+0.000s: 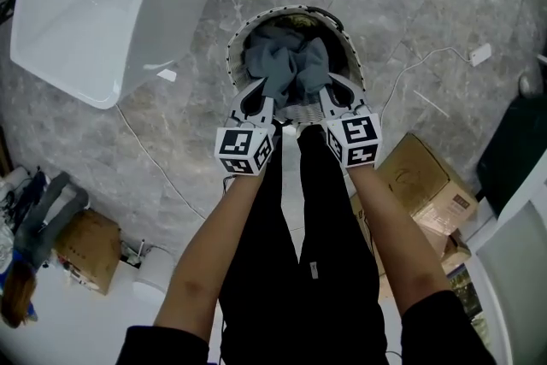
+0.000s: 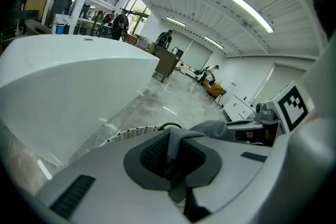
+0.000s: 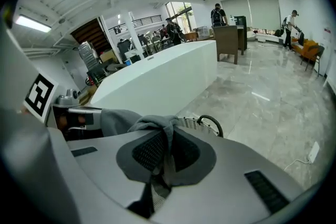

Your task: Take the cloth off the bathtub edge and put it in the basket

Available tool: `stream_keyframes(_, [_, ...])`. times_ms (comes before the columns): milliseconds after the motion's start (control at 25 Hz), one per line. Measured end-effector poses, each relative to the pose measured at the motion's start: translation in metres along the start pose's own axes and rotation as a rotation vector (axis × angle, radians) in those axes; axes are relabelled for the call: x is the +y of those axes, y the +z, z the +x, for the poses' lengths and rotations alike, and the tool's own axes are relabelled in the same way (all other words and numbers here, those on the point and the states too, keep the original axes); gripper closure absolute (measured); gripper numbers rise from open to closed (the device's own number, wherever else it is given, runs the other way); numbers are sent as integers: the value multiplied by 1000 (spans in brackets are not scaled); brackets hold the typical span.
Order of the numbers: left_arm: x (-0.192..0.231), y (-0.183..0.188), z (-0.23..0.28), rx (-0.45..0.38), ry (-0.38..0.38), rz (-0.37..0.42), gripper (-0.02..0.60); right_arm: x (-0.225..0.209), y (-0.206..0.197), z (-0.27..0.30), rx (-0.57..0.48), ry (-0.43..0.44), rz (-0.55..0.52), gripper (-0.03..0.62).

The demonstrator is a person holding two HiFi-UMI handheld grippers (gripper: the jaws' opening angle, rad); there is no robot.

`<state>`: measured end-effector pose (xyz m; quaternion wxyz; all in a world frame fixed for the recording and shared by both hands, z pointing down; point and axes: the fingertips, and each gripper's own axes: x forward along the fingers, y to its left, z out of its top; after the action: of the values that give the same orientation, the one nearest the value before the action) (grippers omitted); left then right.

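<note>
A grey cloth (image 1: 289,64) hangs bunched over the white woven basket (image 1: 236,43) on the marble floor. My left gripper (image 1: 261,95) is shut on one part of the cloth (image 2: 176,140), and my right gripper (image 1: 328,90) is shut on another part of the cloth (image 3: 164,128). Both grippers hover side by side above the basket's near rim (image 3: 190,123). The white bathtub (image 1: 94,4) stands at the upper left, apart from the cloth. In the left gripper view the bathtub's wall (image 2: 68,86) fills the left side and the basket's rim (image 2: 131,134) shows just beyond the jaws.
A cardboard box (image 1: 423,179) lies on the floor right of my legs, another box (image 1: 85,248) at the lower left. A white cable (image 1: 419,64) runs over the floor to a plug at the right. Dark furniture (image 1: 513,150) stands at the right edge.
</note>
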<state>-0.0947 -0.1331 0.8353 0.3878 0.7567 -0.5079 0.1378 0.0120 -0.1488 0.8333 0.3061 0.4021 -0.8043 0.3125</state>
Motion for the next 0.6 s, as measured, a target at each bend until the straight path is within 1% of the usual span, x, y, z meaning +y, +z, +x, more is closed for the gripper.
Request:
stream_keyframes(120, [8,-10,11,19,-16,9,561,6,-15,14,43,25,-51,556])
stream_keyframes(320, [27,-35,31,75,-38,29,561,-2,-42,38,103,44,-72,556])
stream_keyframes(480, [33,-51,46,116,-66,62,561,-20,-64,55,152,20,-37,556])
stream_keyframes(600, [33,-61,58,144,-104,70,561,-32,-73,68,161,-14,7,556])
